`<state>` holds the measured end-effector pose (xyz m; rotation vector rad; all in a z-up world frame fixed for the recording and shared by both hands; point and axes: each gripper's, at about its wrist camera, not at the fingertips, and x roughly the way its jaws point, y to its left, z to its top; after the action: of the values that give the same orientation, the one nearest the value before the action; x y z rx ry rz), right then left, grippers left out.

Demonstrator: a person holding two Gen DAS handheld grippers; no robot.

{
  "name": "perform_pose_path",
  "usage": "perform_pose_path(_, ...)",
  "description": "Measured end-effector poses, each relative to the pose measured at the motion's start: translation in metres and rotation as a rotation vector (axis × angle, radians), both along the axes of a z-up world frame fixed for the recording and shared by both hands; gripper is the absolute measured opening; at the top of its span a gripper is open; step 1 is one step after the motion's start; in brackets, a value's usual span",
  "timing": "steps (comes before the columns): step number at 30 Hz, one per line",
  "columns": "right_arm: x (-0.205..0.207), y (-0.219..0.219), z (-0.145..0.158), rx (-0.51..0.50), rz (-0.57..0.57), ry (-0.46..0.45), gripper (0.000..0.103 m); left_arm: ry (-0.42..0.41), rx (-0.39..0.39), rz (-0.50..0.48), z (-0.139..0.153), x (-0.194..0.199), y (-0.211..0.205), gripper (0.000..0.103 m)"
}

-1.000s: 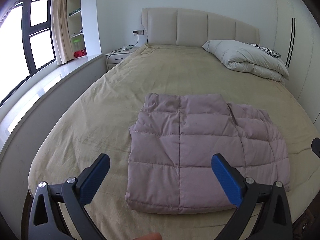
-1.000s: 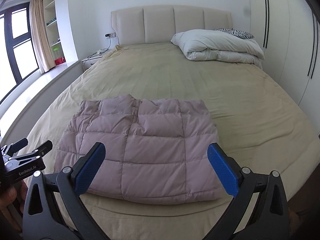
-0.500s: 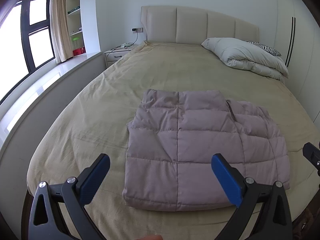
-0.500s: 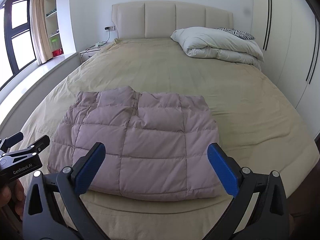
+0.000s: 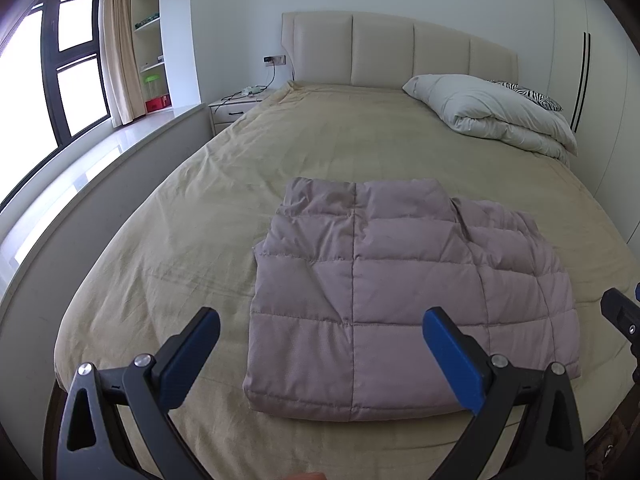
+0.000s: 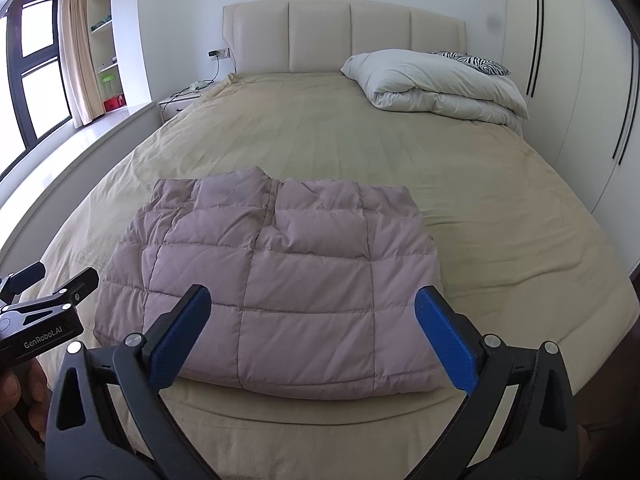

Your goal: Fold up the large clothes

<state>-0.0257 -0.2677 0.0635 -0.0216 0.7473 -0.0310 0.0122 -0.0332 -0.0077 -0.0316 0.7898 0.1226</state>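
Note:
A pale mauve quilted puffer jacket (image 5: 392, 280) (image 6: 288, 276) lies folded into a rough rectangle near the foot of the bed (image 5: 248, 184) (image 6: 480, 200), which is covered by a tan sheet. My left gripper (image 5: 320, 344) hangs above the jacket's near left corner, open, with nothing between its blue pads. Over the jacket's near edge my right gripper (image 6: 312, 328) is likewise open and holds nothing. The left gripper's black body (image 6: 36, 320) shows at the left edge of the right wrist view. A tip of the right gripper (image 5: 622, 314) shows at the right edge of the left wrist view.
A folded white duvet (image 5: 492, 112) (image 6: 436, 84) and a zebra-print pillow (image 6: 468, 60) sit at the head of the bed on the right. A nightstand (image 5: 236, 108) stands to the bed's left, beside a low window ledge (image 5: 80, 184). White wardrobe doors (image 6: 580, 80) line the right wall.
Both grippers have drawn back and risen a little, so the jacket looks smaller and farther off. The jacket itself has not moved. Both stay open.

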Motion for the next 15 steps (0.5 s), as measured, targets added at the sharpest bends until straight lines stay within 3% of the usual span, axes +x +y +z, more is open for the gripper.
perform_pose_path(15, -0.0001, 0.0024, -0.0048, 0.001, -0.004, 0.01, 0.103, 0.006, 0.004, -0.004, -0.0017, -0.0015, -0.0018, 0.103)
